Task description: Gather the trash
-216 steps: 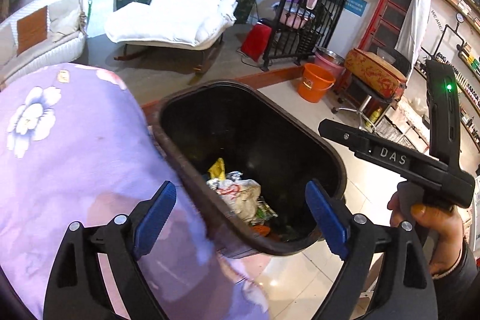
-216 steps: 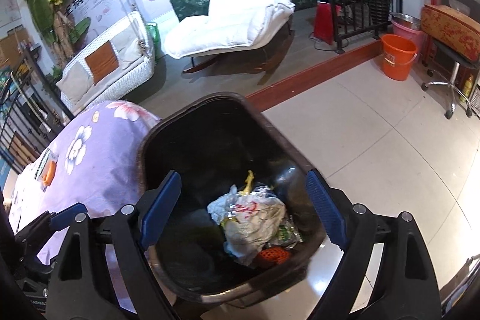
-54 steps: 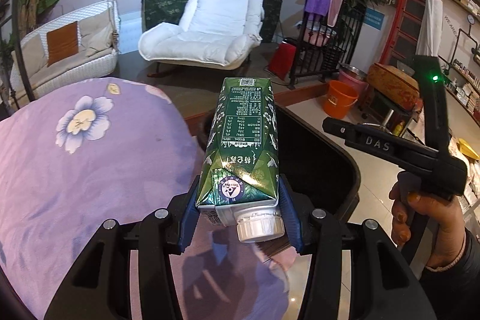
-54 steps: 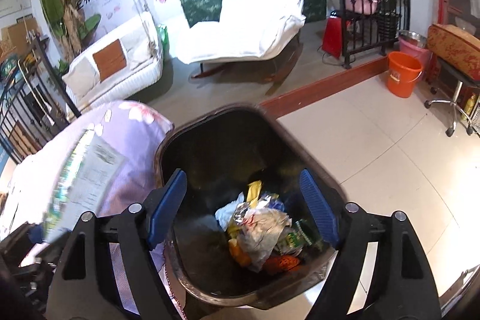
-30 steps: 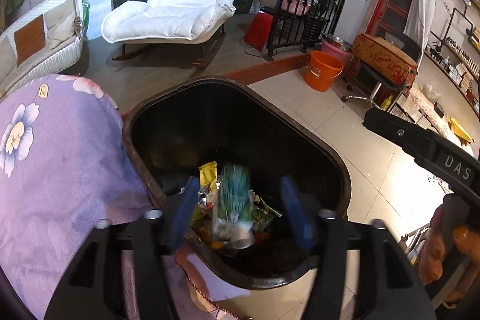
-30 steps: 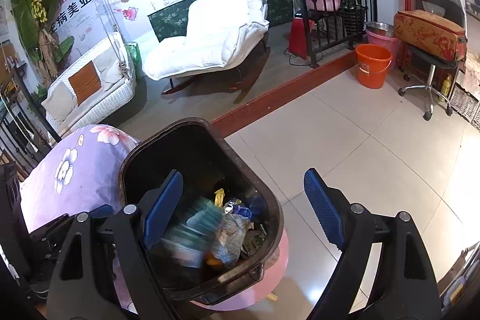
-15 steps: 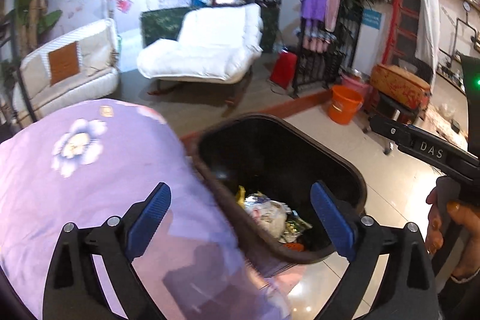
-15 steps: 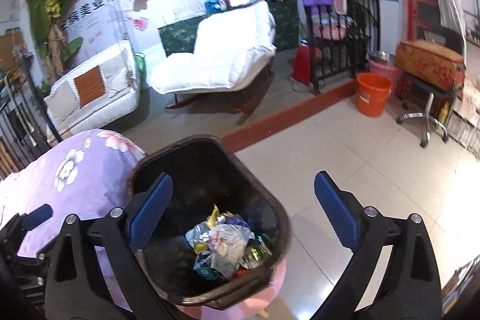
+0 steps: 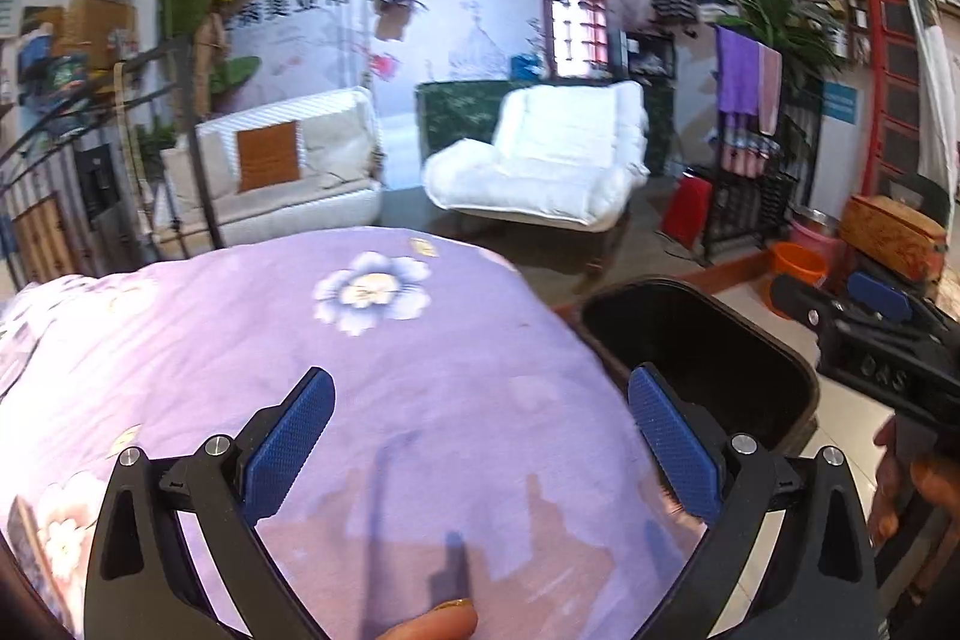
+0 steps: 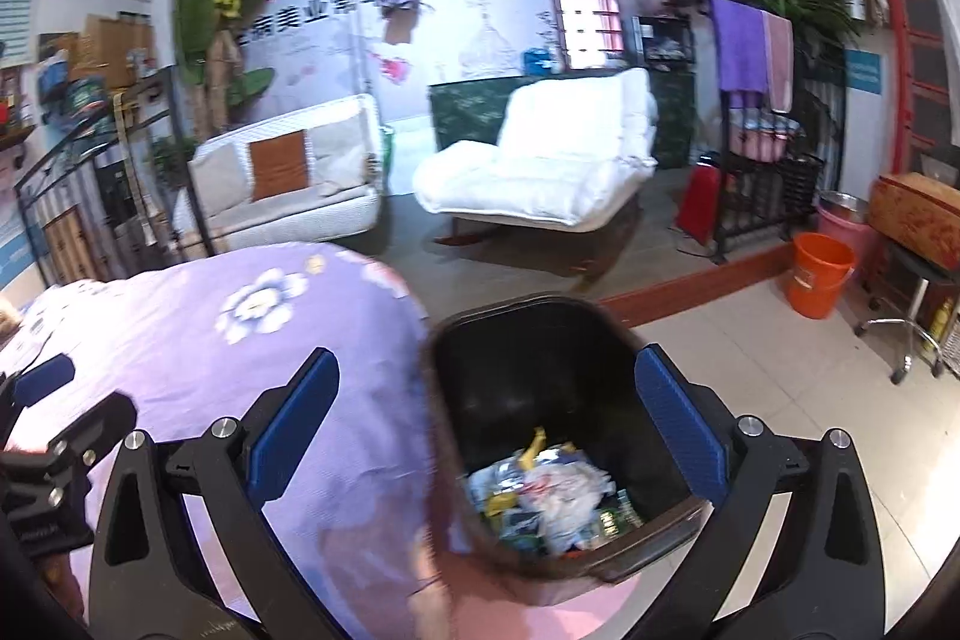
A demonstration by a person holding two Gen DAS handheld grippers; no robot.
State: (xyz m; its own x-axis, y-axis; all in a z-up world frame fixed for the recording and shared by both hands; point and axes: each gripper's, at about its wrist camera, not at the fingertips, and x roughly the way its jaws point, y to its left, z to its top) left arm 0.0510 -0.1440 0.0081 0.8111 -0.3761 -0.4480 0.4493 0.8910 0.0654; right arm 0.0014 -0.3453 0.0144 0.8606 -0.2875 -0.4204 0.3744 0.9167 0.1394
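Left gripper: jaws spread wide, just opened further, nothing between them, over the purple floral cover. Right gripper: likewise wide and empty, above the black bin. Trash lies at the bin's bottom, beside the cover.

Both fisheye views are brightly, evenly lit, with black corners and walls bowed at the edges. Motion blur softens the lilac flowered bedcover and the dark plastic bin's rim. Faint shadows cross the cover.
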